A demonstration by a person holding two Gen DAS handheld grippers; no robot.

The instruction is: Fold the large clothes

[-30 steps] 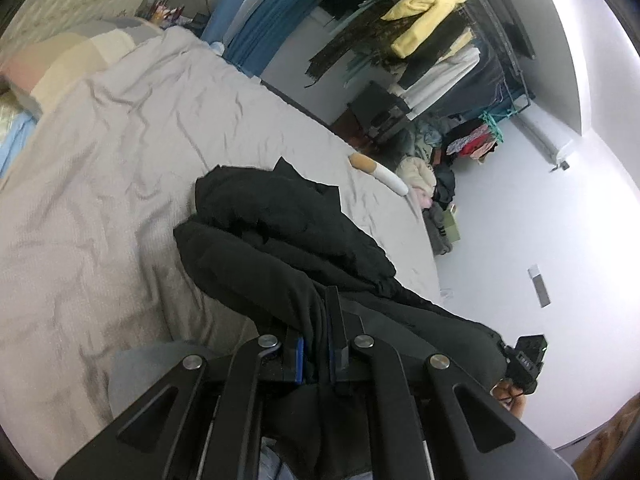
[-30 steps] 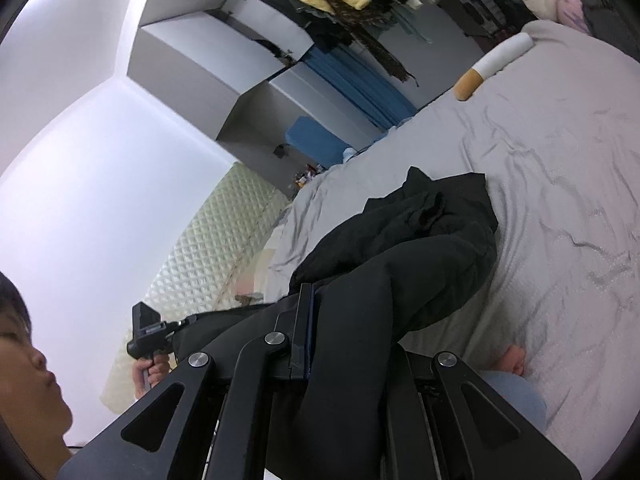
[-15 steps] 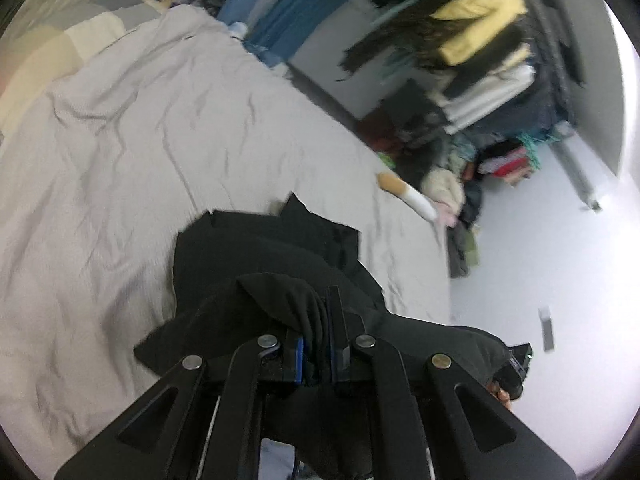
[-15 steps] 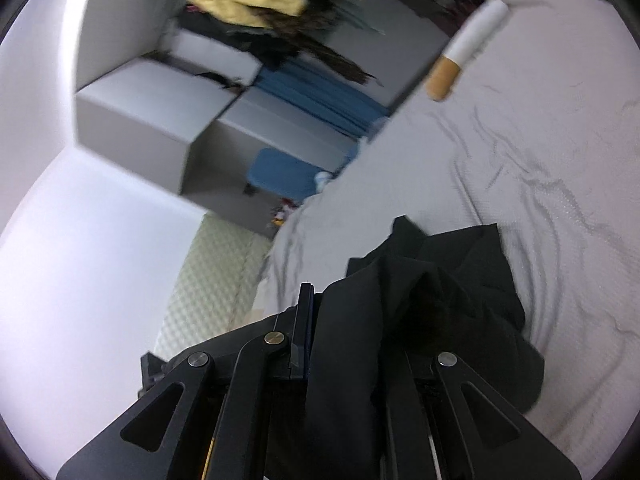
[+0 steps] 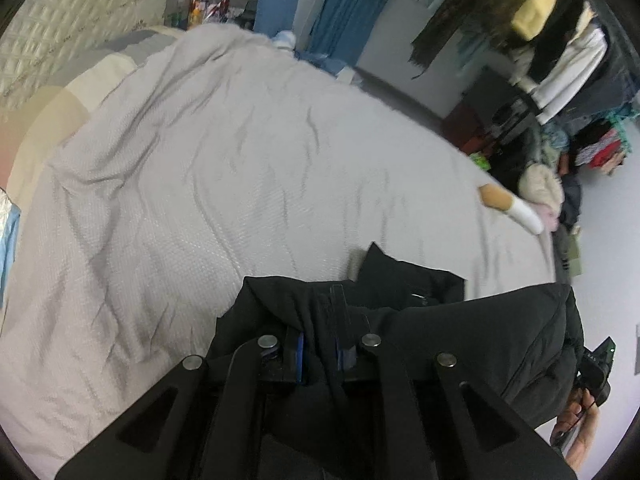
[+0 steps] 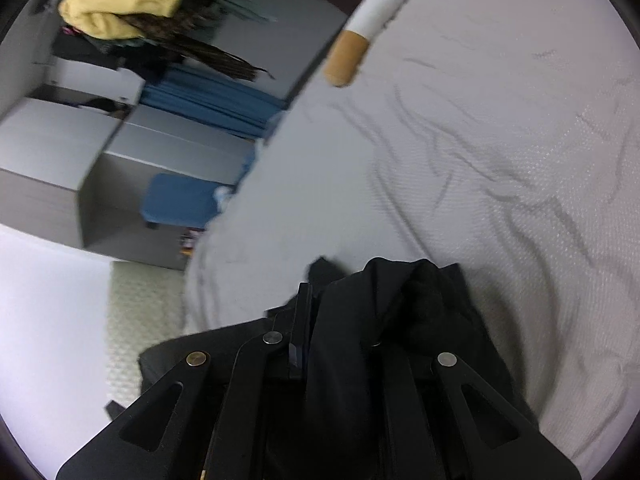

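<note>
Both grippers pinch the big black cloth jacket (image 5: 404, 304) above the grey wrinkled bed cover (image 5: 208, 184). The left gripper (image 5: 320, 344) has just been opening a little, with cloth between its jaws. The right gripper (image 6: 320, 332) squeezes tight. A cigarette-shaped pillow (image 6: 372, 24) lies at the bed's far edge.

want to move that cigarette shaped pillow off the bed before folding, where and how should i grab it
Grip the cigarette-shaped pillow across the middle of its white section, probably from above. It lies flat at the edge of the grey bedspread, a long, soft-looking cylinder, so jaws set across its long axis should pinch it without sliding toward an end.
</note>
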